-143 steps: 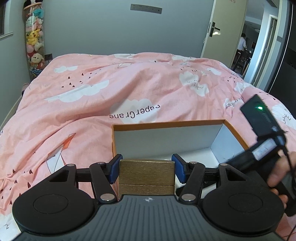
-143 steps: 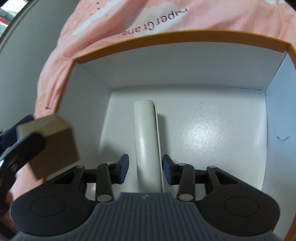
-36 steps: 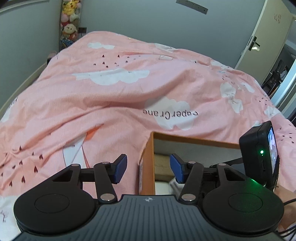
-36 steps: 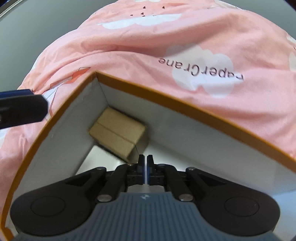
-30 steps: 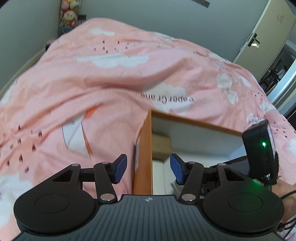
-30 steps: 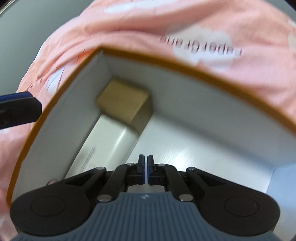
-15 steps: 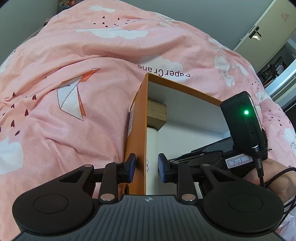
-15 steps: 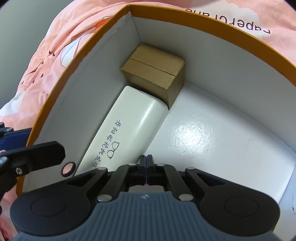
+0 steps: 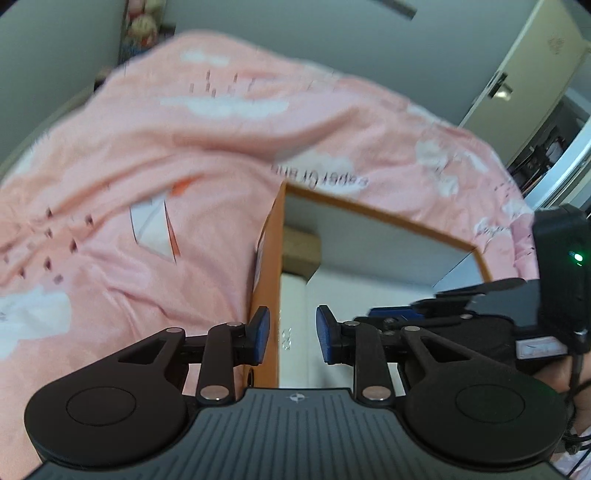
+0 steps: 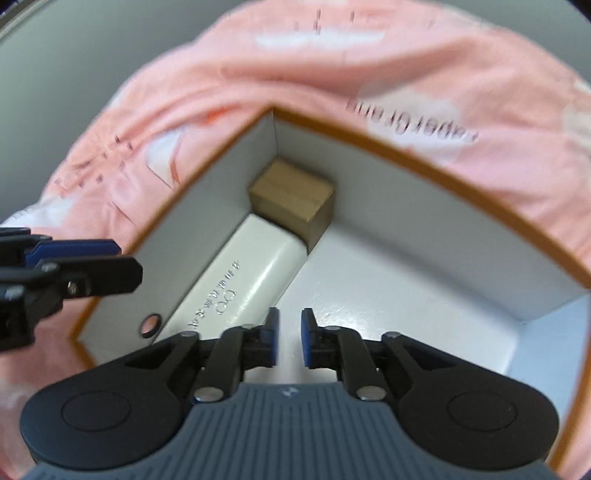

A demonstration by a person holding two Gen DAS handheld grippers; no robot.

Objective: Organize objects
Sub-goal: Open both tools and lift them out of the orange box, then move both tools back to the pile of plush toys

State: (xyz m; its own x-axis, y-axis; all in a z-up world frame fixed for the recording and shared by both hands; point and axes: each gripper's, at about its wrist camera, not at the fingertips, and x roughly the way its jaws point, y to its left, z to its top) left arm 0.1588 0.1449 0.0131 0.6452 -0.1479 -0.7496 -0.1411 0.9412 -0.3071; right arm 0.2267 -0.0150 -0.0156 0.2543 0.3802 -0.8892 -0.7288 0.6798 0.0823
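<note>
An orange box [image 9: 369, 216] with white inner walls [image 10: 424, 162] lies on the bed. In its far left corner sits a small tan carton [image 10: 291, 195] [image 9: 299, 251]. A white glasses case [image 10: 251, 273] [image 9: 291, 295] lies along the left wall. My left gripper [image 9: 292, 317] straddles that wall with its jaws opening. The left pad is at the orange outer face and the right pad stands clear of the wall. My right gripper [image 10: 290, 317] hovers over the box floor, jaws opening, nothing between them. Each gripper shows in the other's view [image 10: 74, 254] [image 9: 406, 314].
A pink duvet [image 9: 166, 177] with white clouds covers the whole bed around the box. Grey walls rise behind it, with plush toys [image 9: 144, 26] at the far left and a door [image 9: 524, 74] at the far right. A hand [image 9: 554, 376] holds the right gripper.
My left jaws closed in around the box's left wall, then eased slightly apart. My right jaws went from shut to a narrow gap and drew back up from the case. Both views are blurred.
</note>
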